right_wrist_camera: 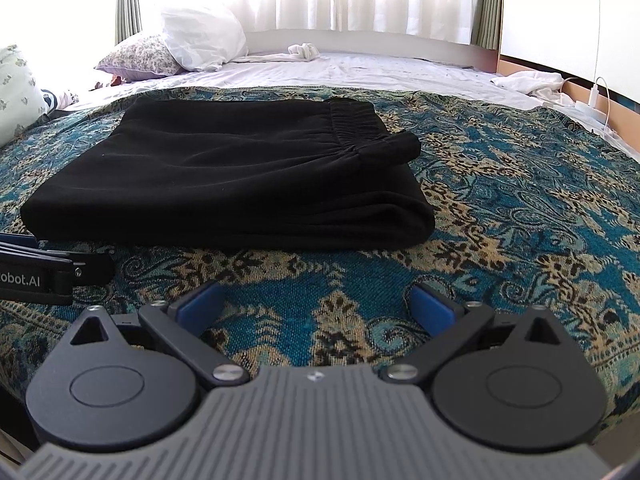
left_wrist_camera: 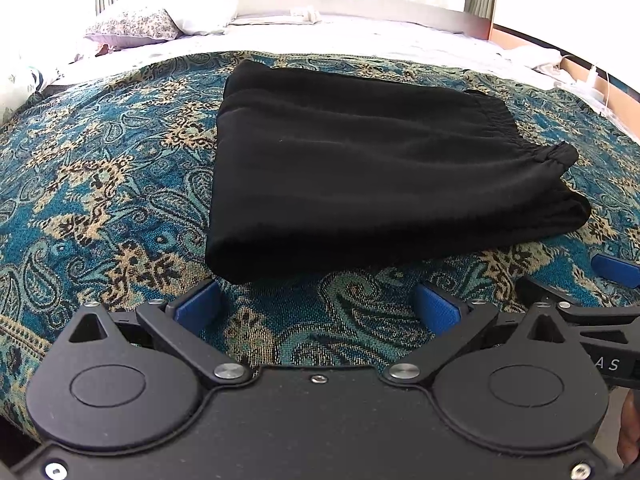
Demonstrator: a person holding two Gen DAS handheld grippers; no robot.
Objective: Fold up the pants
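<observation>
Two tools spread apart and empty, left tool (left_wrist_camera: 318,306), right tool (right_wrist_camera: 318,306), folded pants (right_wrist_camera: 228,176) lying just ahead

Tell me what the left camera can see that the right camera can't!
Only the left wrist view shows the right gripper poking in at its right edge, and a dark layer of the pants sticking out at the far end.

Only the right wrist view shows the big white pillow, the green flowered cushion and the left gripper's side.

Both show the folded black pants on the blue patterned blanket, the flowered pillow, and each camera's own open jaws holding nothing.
</observation>
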